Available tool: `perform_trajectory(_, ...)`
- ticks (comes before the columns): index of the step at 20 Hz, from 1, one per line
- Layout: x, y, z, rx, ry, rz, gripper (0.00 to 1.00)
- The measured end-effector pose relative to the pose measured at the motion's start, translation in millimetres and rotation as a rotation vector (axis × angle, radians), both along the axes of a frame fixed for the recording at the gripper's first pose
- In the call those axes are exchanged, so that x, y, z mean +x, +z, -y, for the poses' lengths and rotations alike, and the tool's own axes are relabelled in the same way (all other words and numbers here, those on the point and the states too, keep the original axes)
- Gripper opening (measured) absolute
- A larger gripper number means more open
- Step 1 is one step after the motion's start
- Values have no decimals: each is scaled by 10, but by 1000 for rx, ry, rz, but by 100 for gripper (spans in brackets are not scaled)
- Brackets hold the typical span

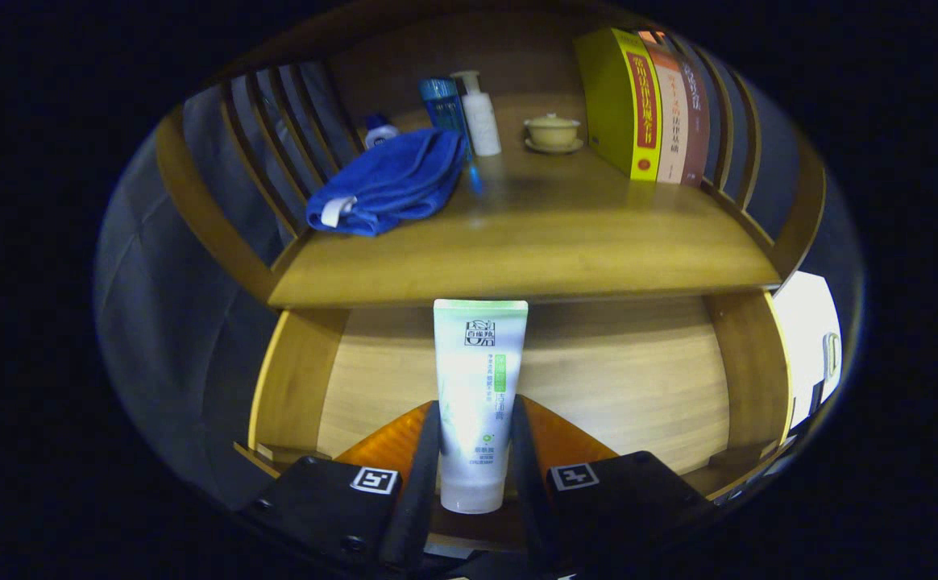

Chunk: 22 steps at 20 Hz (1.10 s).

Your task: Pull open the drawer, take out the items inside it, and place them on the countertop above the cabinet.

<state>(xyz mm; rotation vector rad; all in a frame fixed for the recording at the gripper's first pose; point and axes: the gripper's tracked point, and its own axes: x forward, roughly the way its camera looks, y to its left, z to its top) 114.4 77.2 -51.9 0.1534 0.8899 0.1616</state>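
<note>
Tube (479, 395) is clamped between both fingers of the gripper (475, 451), standing cap-down with its crimped end up, over the open drawer (622, 379). I read this as the carry step: item lifted out, not yet set down. The tube's top sits about level with the front lip of the countertop (533, 242), so next I need more height before going forward, or it clips that edge. Landing room looks good: the bare middle and front of the top are free. Blue towel (392, 184) with bottles (469, 109) back left, lidded cup (552, 130) at rear, books (650, 105) back right. Slatted side rails bound both sides.
</note>
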Motion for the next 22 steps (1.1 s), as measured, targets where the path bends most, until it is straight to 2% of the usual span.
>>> perform_trajectory(4,195,408,40,0,-18,112,55)
perform_trajectory(10,517,697,163,-27,-43,219,55)
perform_trajectory(17,1120,687,240,-93,-71,314,54)
perform_trajectory(22,1424,488,278,-111,-87,291,55)
